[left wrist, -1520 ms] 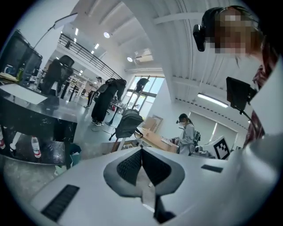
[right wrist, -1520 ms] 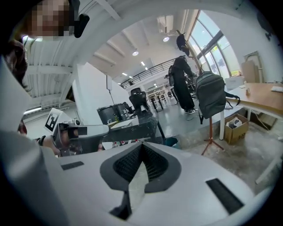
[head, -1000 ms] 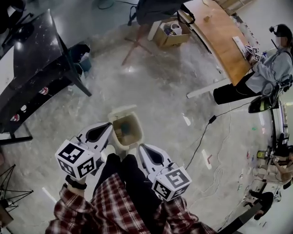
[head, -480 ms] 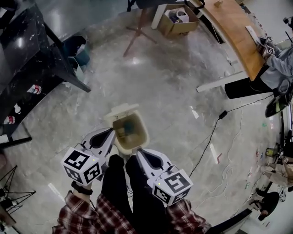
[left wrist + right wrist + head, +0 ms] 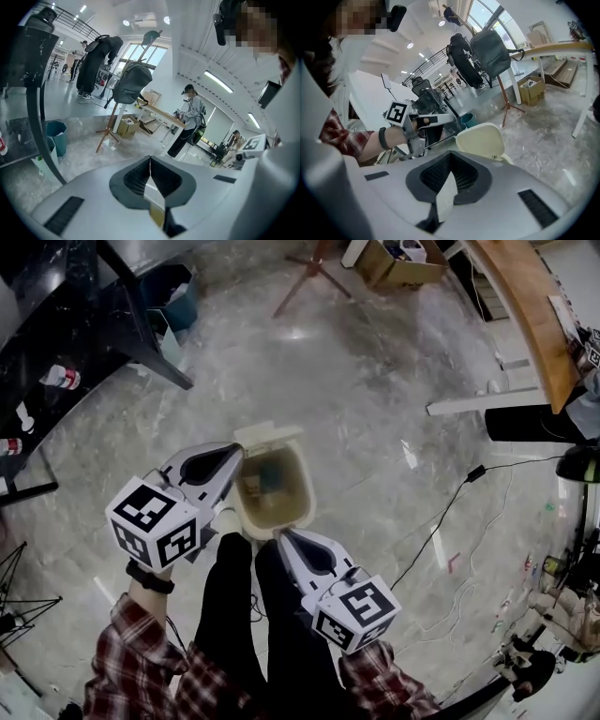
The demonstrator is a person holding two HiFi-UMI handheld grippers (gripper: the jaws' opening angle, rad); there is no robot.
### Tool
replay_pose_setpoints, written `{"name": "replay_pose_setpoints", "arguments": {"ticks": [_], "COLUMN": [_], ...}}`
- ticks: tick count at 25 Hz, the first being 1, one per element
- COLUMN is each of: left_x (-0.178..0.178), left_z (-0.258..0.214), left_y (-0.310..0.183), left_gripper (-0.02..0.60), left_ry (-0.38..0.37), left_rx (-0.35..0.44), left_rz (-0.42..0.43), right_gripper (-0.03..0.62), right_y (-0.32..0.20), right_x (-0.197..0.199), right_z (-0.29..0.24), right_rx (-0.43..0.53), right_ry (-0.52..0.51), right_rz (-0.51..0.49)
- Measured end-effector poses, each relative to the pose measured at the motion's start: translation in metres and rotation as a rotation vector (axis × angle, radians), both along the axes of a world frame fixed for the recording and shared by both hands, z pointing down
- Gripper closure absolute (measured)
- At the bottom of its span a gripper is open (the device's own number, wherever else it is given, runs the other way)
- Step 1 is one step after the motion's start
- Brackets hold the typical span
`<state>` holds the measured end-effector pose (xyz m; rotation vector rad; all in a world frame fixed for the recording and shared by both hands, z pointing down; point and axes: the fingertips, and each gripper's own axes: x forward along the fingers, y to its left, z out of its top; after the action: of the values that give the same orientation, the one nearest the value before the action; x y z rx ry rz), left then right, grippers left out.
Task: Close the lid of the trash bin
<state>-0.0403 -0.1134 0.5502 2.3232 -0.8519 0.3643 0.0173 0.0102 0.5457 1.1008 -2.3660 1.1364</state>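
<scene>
A small cream trash bin [image 5: 302, 486] stands on the floor right in front of my feet, its lid [image 5: 267, 435] tipped up and back at the far side, so the inside shows. My left gripper [image 5: 236, 454] hangs at the bin's left rim beside the lid, jaws shut and empty. My right gripper [image 5: 284, 538] is at the bin's near edge, also shut on nothing. In the right gripper view the raised lid [image 5: 480, 138] stands just past the right gripper [image 5: 451, 157], with the left gripper [image 5: 440, 119] behind it. The left gripper [image 5: 150, 161] view shows only the room.
A black table [image 5: 56, 296] and a teal bin [image 5: 173, 292] stand far left. A coat stand's legs [image 5: 314, 273], a cardboard box [image 5: 403, 263] and a wooden desk [image 5: 534, 306] lie ahead and right. A black cable [image 5: 441, 521] runs over the floor at right.
The bin has come closer under me. My left gripper has moved up along the bin's left side towards the lid; the right gripper stays at the near edge.
</scene>
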Motion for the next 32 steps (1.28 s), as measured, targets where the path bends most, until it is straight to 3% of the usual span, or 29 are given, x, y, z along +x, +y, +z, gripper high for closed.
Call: {"name": "replay_pose_setpoints", "arguments": {"ticks": [4, 10, 14, 16, 24, 32], "left_x": [0.0, 0.006, 0.006, 0.008, 0.006, 0.016], "left_z": [0.013, 0.037, 0.049, 0.055, 0.08, 0.082], "left_y": [-0.026, -0.032, -0.031, -0.027, -0.024, -0.002], "left_gripper": [0.569, 0.568, 0.565, 0.51, 0.509, 0.509], "left_ry": [-0.031, -0.066, -0.099, -0.097, -0.128, -0.061], "left_rx": [0.007, -0.068, -0.102, -0.133, -0.202, -0.262], "left_rz": [0.063, 0.246, 0.315, 0.349, 0.412, 0.457], "right_gripper": [0.582, 0.582, 0.582, 0.582, 0.582, 0.582], "right_y": [0.009, 0.011, 0.005, 0.003, 0.004, 0.005], "right_x": [0.0, 0.006, 0.01, 0.012, 0.007, 0.009], "right_z": [0.016, 0.023, 0.024, 0.024, 0.029, 0.026], "right_rx": [-0.035, -0.06, -0.061, -0.06, -0.072, -0.066], "right_ry": [-0.007, -0.013, -0.019, -0.02, -0.028, -0.037], "right_rz": [-0.011, 0.001, 0.016, 0.02, 0.026, 0.046]}}
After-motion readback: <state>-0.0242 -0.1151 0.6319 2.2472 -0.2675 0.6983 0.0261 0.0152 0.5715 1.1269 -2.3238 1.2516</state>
